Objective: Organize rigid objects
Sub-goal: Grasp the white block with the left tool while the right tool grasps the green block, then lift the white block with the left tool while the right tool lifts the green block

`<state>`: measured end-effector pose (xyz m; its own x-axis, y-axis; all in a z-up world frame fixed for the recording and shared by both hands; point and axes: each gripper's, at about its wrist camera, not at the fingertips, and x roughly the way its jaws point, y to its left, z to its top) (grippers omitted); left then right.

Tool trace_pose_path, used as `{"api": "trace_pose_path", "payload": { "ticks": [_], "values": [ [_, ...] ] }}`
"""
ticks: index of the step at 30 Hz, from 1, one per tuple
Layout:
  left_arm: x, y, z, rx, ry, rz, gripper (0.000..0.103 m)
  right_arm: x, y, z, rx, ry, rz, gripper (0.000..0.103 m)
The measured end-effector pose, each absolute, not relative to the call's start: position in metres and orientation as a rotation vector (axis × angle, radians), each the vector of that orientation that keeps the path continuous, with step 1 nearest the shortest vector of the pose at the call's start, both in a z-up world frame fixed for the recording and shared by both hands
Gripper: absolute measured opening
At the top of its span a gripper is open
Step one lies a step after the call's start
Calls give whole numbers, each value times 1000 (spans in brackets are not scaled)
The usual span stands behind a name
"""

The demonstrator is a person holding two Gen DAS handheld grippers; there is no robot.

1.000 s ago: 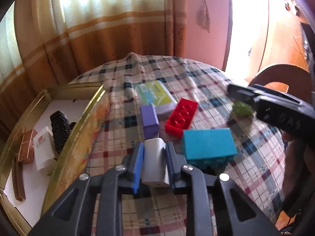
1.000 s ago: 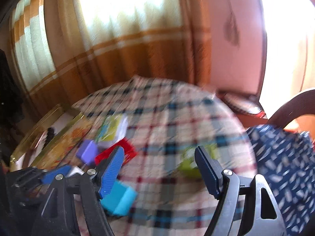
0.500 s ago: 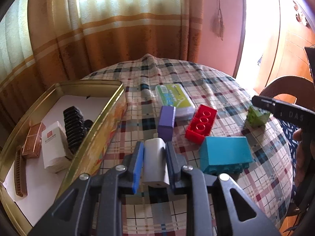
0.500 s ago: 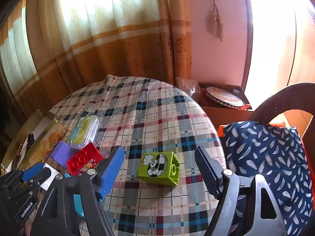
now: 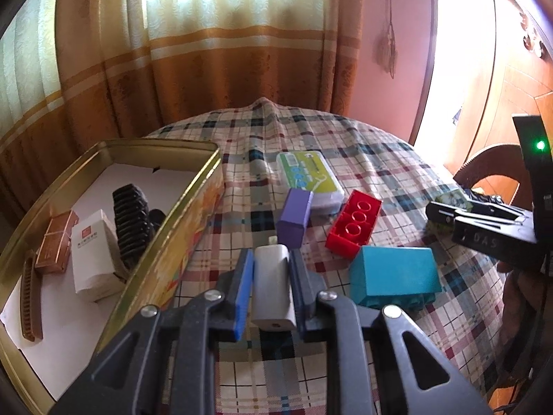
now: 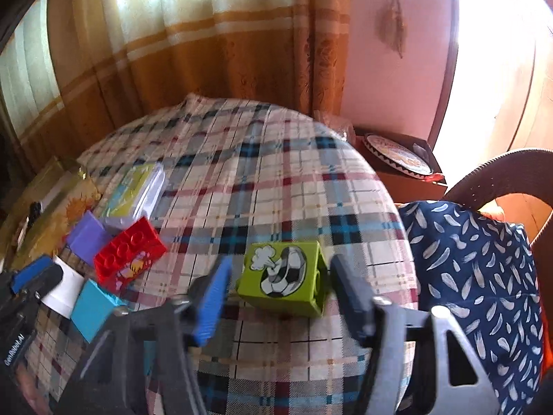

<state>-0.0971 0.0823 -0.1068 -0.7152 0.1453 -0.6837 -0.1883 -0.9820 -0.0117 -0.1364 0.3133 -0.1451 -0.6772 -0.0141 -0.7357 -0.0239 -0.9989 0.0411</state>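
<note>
Left wrist view: the left gripper (image 5: 271, 288) has its blue-padded jaws pressed against both long sides of a small white rounded plastic block (image 5: 271, 290), pinching it over the plaid tablecloth (image 5: 311, 138), just right of the gold-rimmed rectangular metal tin (image 5: 166, 228). Inside the tin lie a white carton with a red square mark (image 5: 93, 252), a copper-coloured packet (image 5: 57, 238), a black ribbed item (image 5: 133, 221) and a brown comb (image 5: 31, 304); the print on the carton is too small to read. Beyond the held block sit a purple rectangular block (image 5: 295, 218), a red studded building brick (image 5: 354, 228), a teal building brick (image 5: 394, 276) and a clear flat case with a green and white label (image 5: 309, 176), whose writing is illegible. The letters "DAS" show on the black body of the right gripper (image 5: 446, 212) at the right edge.

Right wrist view: the right gripper (image 6: 281, 292) is spread wide, its jaws flanking a lime-green building brick printed with a football and a puff of cloud (image 6: 283, 276). The brick rests on the cloth near the table's right edge; a narrow gap shows beside the blue pad, while contact on the other side cannot be told.
</note>
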Motion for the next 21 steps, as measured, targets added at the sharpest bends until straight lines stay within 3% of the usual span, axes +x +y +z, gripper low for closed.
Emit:
{"api": "trace_pose_path", "payload": {
  "ticks": [5, 15, 17, 21],
  "values": [
    [-97, 75, -107, -1084, 43, 2757, 19, -134, 308, -144, -1246, 21, 2885, 46],
    [-93, 74, -106, -1053, 41, 2773, 19, -130, 308, -142, -1213, 53, 2935, 46],
    [-91, 75, -105, -1037, 56, 2780, 12, -129, 307, -140, -1197, 46, 2946, 46],
    [-88, 77, -103, -1014, 83, 2786, 11, -126, 308, -138, -1175, 63, 2972, 46]
  ]
}}
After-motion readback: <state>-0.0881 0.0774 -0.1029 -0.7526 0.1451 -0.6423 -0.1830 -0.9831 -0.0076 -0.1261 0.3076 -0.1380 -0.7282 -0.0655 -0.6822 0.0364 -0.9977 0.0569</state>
